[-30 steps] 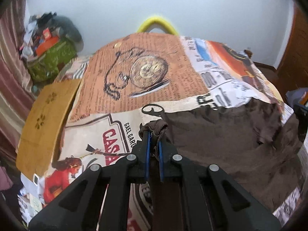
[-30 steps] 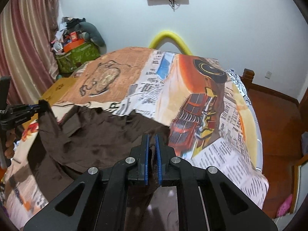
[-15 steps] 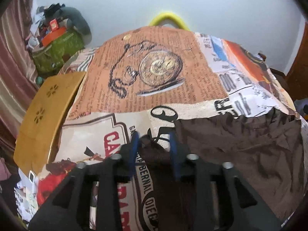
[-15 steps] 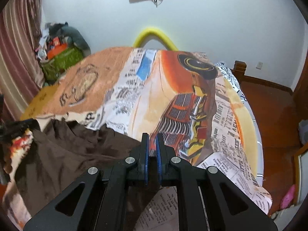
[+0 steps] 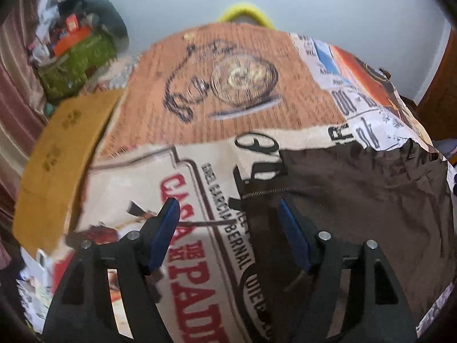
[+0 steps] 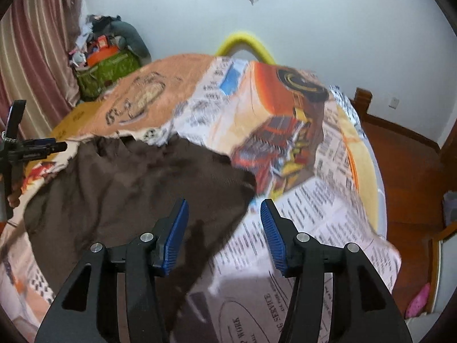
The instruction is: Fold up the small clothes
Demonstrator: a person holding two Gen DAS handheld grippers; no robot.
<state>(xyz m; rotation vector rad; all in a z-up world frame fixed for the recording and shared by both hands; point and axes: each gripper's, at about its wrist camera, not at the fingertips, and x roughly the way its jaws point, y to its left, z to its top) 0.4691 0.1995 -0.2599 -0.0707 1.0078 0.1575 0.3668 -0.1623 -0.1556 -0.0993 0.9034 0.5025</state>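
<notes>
The brown garment (image 6: 137, 188) lies spread and unfolded on the printed bedspread (image 6: 314, 228), so every fold seems left, while the left gripper (image 5: 228, 223) and right gripper (image 6: 224, 223), jaws just opened, stand apart gripping nothing.

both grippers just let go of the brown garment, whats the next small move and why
Probably lift both clear, then re-grasp an edge for the fold. The left hand-held gripper and right hand-held gripper have just been opening; both stand open, pads off the cloth. The brown garment lies spread but wrinkled on the printed bedsheet, not yet folded.
</notes>
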